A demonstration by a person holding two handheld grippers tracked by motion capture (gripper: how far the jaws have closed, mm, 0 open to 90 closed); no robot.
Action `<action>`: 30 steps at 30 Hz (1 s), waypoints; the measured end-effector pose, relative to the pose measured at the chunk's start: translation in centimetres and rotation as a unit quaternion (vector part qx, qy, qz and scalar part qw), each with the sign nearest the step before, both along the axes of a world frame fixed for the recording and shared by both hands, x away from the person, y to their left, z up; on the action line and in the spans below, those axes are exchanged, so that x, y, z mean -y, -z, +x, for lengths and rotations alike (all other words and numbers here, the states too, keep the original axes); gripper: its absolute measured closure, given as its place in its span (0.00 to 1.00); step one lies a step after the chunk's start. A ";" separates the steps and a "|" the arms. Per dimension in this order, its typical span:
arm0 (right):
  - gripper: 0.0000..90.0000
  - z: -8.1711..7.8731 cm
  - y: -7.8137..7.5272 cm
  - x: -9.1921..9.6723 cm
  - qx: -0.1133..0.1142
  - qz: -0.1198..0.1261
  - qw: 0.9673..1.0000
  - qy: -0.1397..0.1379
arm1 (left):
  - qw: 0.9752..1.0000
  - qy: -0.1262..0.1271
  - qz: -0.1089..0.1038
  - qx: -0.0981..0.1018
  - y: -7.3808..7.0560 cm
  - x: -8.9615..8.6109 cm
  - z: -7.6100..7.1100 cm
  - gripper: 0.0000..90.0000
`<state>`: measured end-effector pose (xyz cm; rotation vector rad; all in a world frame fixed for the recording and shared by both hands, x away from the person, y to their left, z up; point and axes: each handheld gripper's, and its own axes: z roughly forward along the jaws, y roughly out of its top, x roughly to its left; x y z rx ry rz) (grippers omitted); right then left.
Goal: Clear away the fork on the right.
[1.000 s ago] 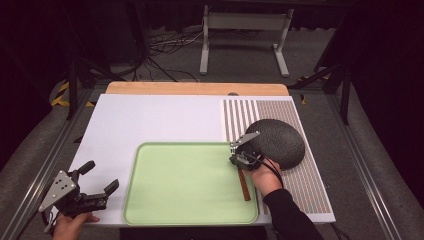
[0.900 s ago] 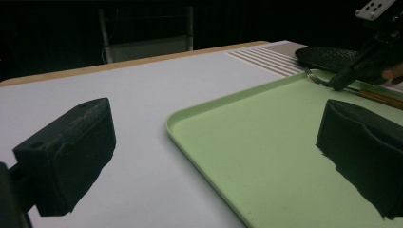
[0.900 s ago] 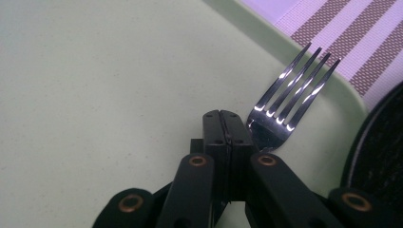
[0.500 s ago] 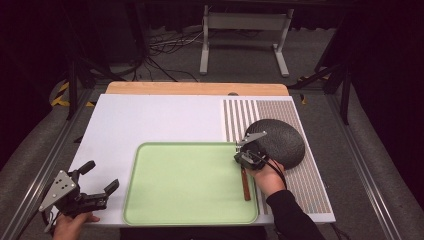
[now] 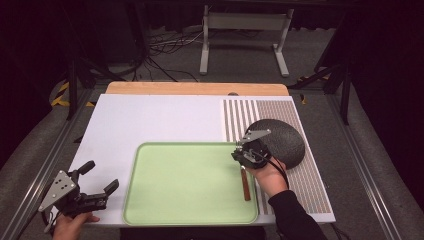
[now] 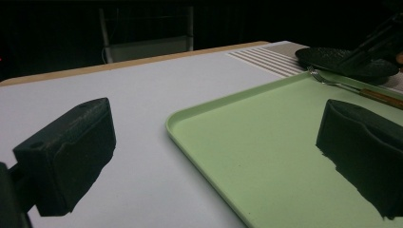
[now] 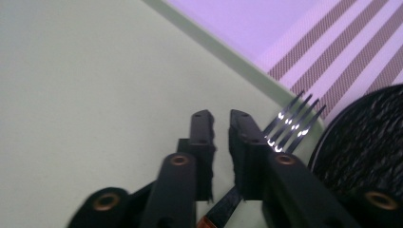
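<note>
The right gripper [image 5: 239, 154] sits at the right edge of the green tray [image 5: 165, 200], over the neck of a fork [image 5: 245, 180]. In the right gripper view its jaws stand slightly apart with a narrow gap between them; they have just been opening. The fork's dark shaft passes under that gap, and its tines [image 7: 292, 126] emerge past the right-hand jaw. The pads do not press on the fork, so it is released, not clamped.

The fork lies inside the tray along its right rim. Its wooden handle [image 5: 245, 186] points toward the person and its tines point toward the far rim. A dark round plate [image 5: 285, 137] rests on the striped mat [image 5: 280, 112] just beside the tray's right rim, close to the fork's tines.

The left gripper [image 5: 95, 192] is held off the tray's near left corner, over the white table surface [image 5: 150, 120]. Its jaws are wide apart and nothing lies between them. In the left gripper view one jaw is over the white surface and the other over the tray.

Change from the earlier frames: the right jaws, then closed on the fork, have parted. The right hand [image 5: 267, 175] has shifted only slightly. The left gripper, the tray and the plate are in the same positions.
</note>
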<state>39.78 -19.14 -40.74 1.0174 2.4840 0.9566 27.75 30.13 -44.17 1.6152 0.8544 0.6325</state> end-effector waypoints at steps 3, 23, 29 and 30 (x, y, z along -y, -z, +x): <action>0.56 -0.5 -1.0 0.3 0.020 0.009 1.000 -0.011 | 1.000 0.000 0.000 0.001 0.0 0.0 0.0 0.00; 0.05 -3.8 -3.9 5.1 0.132 0.088 0.987 -0.040 | 1.000 0.000 0.002 0.000 0.0 0.1 0.0 0.00; 0.03 -4.8 -3.6 6.8 0.155 0.109 0.981 -0.037 | 1.000 -0.001 0.002 -0.001 0.0 0.1 0.0 0.00; 0.03 -4.9 -3.5 7.2 0.159 0.113 0.980 -0.036 | 1.000 -0.001 0.002 -0.001 0.0 0.1 0.0 0.00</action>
